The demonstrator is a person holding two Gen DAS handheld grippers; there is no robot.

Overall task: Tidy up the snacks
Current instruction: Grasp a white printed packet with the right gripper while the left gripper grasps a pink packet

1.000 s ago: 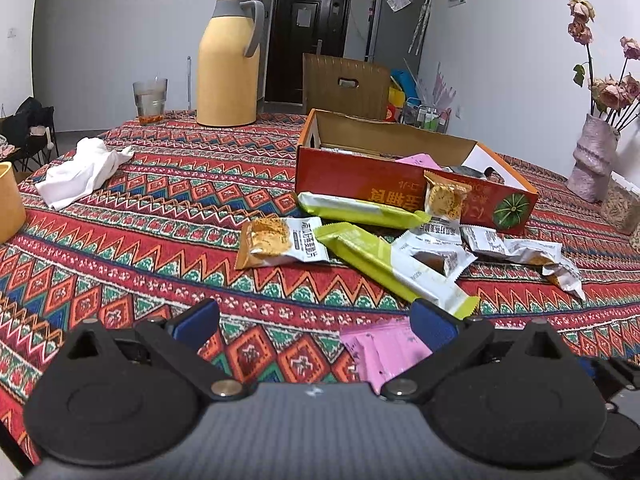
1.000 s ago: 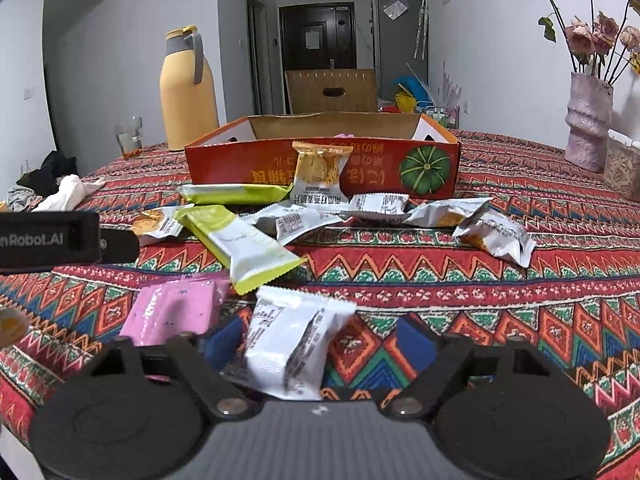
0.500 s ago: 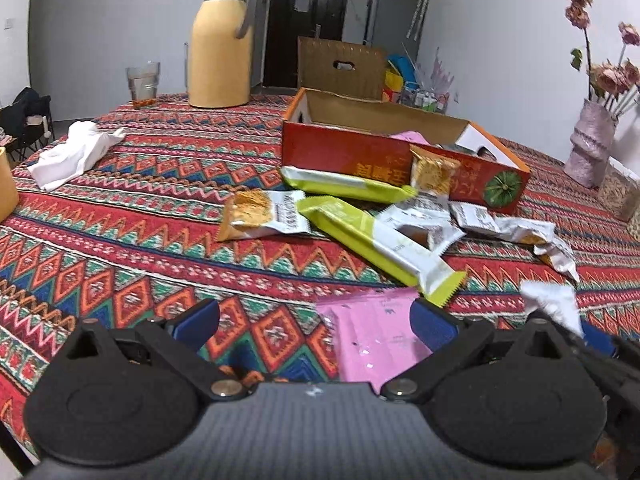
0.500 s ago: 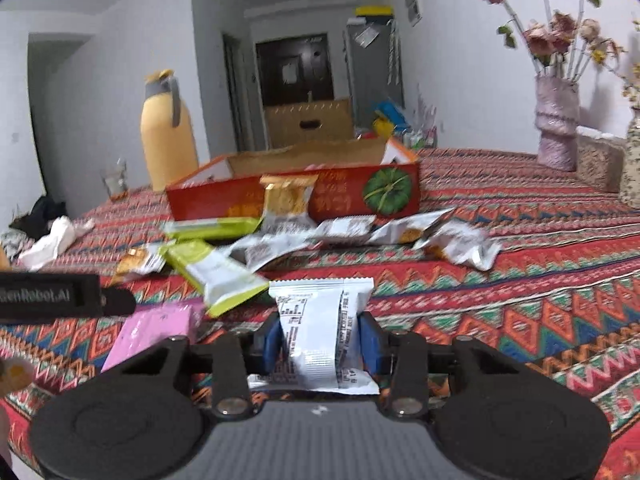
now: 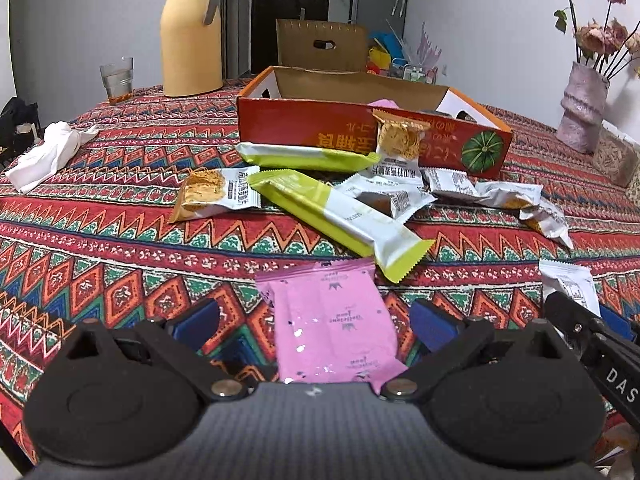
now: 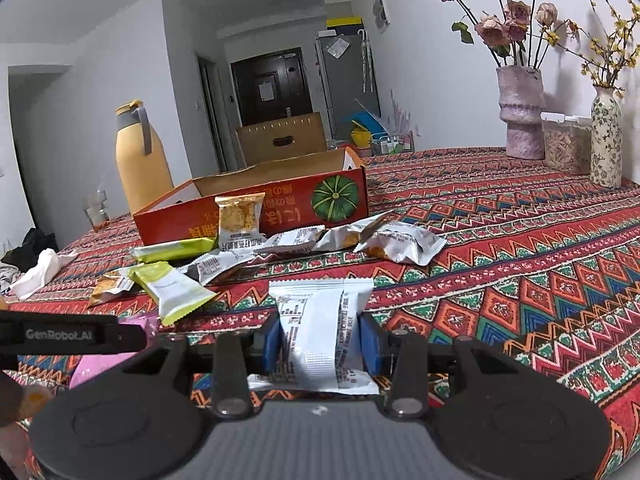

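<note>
On the bench (image 6: 520, 240), the red box (image 6: 256, 208) is set beyond a scatter of snacks. Since a second ago, the white packet (image 6: 320, 336) has been clamped by the right gripper (image 6: 320, 342) and lifted, so it can likely be boxed next. The left gripper (image 5: 316, 320) is held apart around the pink packet (image 5: 332, 320), not yet gripped.

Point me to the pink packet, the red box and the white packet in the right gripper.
pink packet (image 5: 334, 328), left wrist view, centre.
red box (image 6: 256, 210), right wrist view, front wall.
white packet (image 6: 320, 320), right wrist view, middle.
</note>
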